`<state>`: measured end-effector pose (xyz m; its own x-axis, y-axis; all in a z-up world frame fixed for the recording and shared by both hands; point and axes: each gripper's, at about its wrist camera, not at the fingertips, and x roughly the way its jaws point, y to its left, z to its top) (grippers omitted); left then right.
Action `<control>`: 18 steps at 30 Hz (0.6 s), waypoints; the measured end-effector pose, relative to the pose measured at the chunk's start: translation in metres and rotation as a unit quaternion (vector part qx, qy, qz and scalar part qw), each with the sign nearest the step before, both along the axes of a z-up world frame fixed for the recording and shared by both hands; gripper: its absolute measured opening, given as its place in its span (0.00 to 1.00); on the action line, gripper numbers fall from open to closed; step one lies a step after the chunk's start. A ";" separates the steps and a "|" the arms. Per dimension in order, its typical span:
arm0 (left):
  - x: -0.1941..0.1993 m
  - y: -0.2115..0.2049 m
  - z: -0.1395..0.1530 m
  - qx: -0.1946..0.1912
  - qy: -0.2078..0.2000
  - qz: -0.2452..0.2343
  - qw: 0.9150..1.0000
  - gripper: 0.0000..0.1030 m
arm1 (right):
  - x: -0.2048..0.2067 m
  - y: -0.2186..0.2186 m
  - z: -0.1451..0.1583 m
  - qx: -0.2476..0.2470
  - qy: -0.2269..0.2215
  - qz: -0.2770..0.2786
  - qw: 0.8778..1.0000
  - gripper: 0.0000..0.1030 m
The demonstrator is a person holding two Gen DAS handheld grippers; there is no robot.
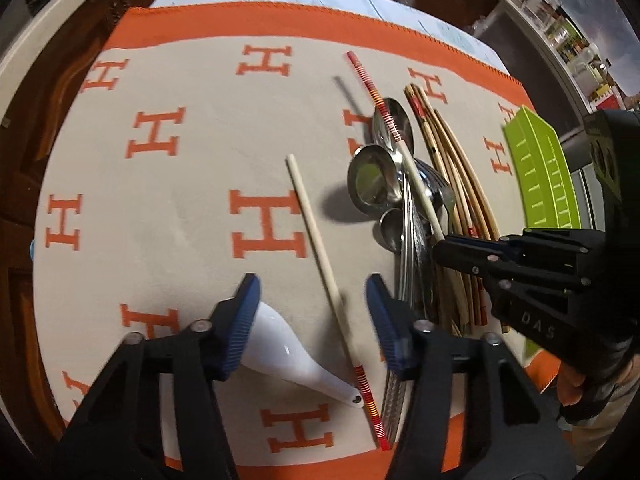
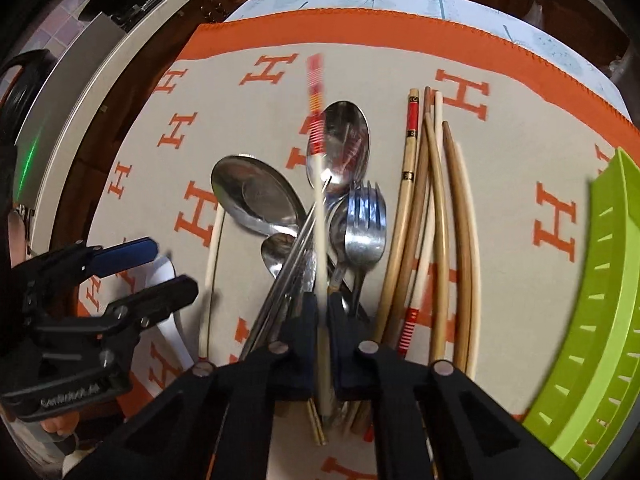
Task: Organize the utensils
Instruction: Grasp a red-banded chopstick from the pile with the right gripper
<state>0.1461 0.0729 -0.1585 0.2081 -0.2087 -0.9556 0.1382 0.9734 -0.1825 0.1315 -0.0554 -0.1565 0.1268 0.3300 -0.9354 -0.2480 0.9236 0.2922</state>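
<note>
My right gripper (image 2: pixel 323 304) is shut on a cream chopstick with a red-striped end (image 2: pixel 319 216), held above the pile of steel spoons (image 2: pixel 256 196) and a fork (image 2: pixel 365 220). From the left wrist this chopstick (image 1: pixel 400 152) runs up and away from the right gripper (image 1: pixel 444 246). My left gripper (image 1: pixel 312 294) stands open over the cloth. A matching cream chopstick (image 1: pixel 320 256) lies between its fingers, and a white ceramic spoon (image 1: pixel 288 354) lies under the left finger. A bundle of wooden chopsticks (image 2: pixel 436 240) lies right of the steel pile.
A grey cloth with orange H letters (image 1: pixel 168 168) covers the table. A lime-green slotted tray (image 2: pixel 600 320) stands at the right edge, also seen as the green tray (image 1: pixel 540 168). Dark wooden floor and a counter lie beyond the cloth.
</note>
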 end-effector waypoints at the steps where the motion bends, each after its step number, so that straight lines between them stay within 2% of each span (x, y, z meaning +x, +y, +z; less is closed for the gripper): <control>1: 0.001 -0.002 -0.002 0.000 0.004 -0.002 1.000 0.43 | -0.001 -0.001 0.001 0.003 -0.001 0.000 1.000 0.05; 7: 0.002 -0.015 -0.009 0.006 0.019 -0.012 1.000 0.39 | -0.018 -0.020 0.012 0.047 -0.006 -0.026 0.999 0.05; 12: 0.001 -0.031 -0.024 0.030 0.042 -0.027 0.998 0.34 | -0.033 -0.046 0.021 0.084 -0.013 -0.059 0.995 0.05; 13: 0.000 -0.036 -0.023 0.040 0.031 -0.031 0.998 0.33 | -0.034 -0.046 0.022 0.089 -0.017 -0.064 0.994 0.05; 14: -0.001 -0.039 -0.024 0.053 0.030 -0.035 0.998 0.31 | -0.038 -0.052 0.025 0.097 -0.020 -0.072 0.992 0.05; 16: -0.001 -0.045 -0.025 0.077 0.020 -0.032 0.996 0.08 | -0.046 -0.060 0.030 0.112 -0.028 -0.086 0.990 0.05; 18: 0.001 -0.045 -0.026 0.068 0.023 -0.022 0.997 0.07 | -0.054 -0.072 0.036 0.129 -0.037 -0.104 0.985 0.05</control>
